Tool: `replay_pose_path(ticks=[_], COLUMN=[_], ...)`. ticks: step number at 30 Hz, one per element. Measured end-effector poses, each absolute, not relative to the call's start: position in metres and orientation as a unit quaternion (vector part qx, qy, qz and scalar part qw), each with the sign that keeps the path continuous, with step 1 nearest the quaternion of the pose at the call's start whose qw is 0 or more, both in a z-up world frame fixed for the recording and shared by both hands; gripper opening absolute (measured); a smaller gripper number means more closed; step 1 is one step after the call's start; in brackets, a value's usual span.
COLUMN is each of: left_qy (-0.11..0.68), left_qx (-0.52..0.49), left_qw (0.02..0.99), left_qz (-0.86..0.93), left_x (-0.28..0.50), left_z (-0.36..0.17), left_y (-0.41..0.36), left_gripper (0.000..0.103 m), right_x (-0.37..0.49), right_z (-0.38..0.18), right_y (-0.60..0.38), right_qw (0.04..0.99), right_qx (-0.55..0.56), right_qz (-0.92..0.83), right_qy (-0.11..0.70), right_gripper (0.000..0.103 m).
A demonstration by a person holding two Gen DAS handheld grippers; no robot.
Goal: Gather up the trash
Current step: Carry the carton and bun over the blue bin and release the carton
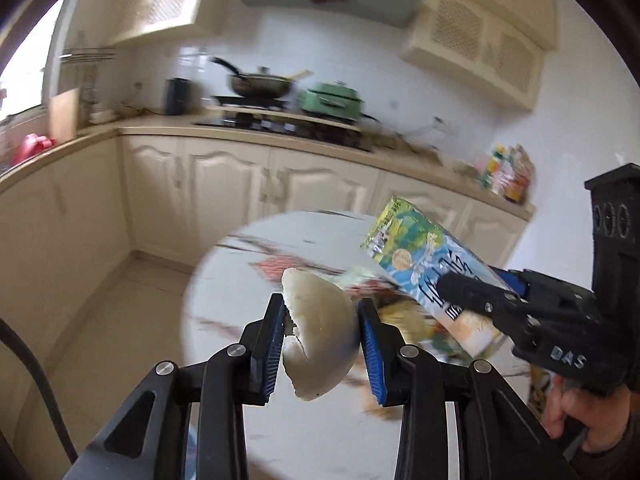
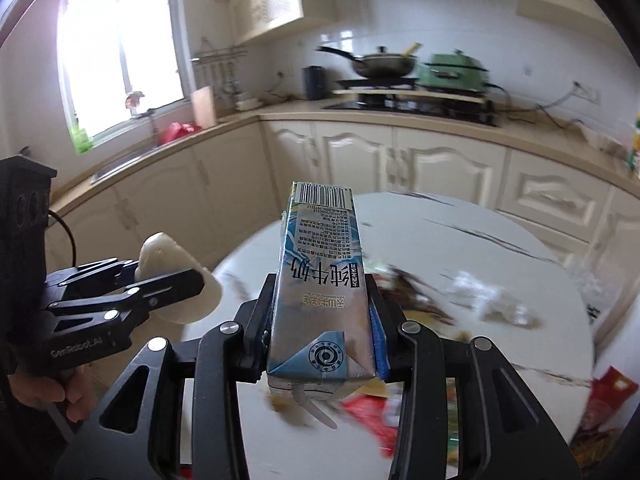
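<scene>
My left gripper (image 1: 322, 344) is shut on a pale, torn steamed bun piece (image 1: 320, 336) and holds it above the round white table (image 1: 240, 288). My right gripper (image 2: 322, 320) is shut on a blue milk carton (image 2: 320, 276), barcode end forward, also held above the table. In the left wrist view the right gripper (image 1: 480, 296) and its carton (image 1: 424, 256) show at the right. In the right wrist view the left gripper (image 2: 160, 284) and the bun (image 2: 176, 272) show at the left. Wrappers (image 2: 372, 412) and crumpled clear plastic (image 2: 488, 300) lie on the table.
Cream kitchen cabinets (image 1: 224, 184) and a beige counter run behind the table. A stove with a wok (image 1: 260, 84) and a green pot (image 1: 332, 100) stands at the back. A sink (image 2: 120, 164) lies under the window at left. More packets (image 2: 600, 412) lie at the table's right edge.
</scene>
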State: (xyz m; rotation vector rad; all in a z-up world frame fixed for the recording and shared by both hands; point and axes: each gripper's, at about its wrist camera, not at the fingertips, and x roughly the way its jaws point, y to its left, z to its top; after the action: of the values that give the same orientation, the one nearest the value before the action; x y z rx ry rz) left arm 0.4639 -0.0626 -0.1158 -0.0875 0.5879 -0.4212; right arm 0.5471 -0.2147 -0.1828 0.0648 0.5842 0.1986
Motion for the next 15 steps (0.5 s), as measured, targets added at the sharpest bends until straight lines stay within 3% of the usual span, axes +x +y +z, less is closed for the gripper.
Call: replay_pose_path(ticks=[8,15], left_qy=[0.318,0.393], left_qx=[-0.085,-0.122], left_qw=[0.941,0.911], left_qz=[-0.081,0.011], left_x=[0.433,0.424], left_z=[-0.139,-0.208], left_y=[0.093,0.199], left_gripper=[0.032,0.032], right_x=[0.586,0.628], right_z=[-0.200,-0.277], right_y=[-0.060,0.066], right_qw=[0.929,0.887], right_qx=[0.000,-0.037], right_qz=[0.209,0.264], right_qy=[0.306,0.377], right_gripper=[0.038,0.038])
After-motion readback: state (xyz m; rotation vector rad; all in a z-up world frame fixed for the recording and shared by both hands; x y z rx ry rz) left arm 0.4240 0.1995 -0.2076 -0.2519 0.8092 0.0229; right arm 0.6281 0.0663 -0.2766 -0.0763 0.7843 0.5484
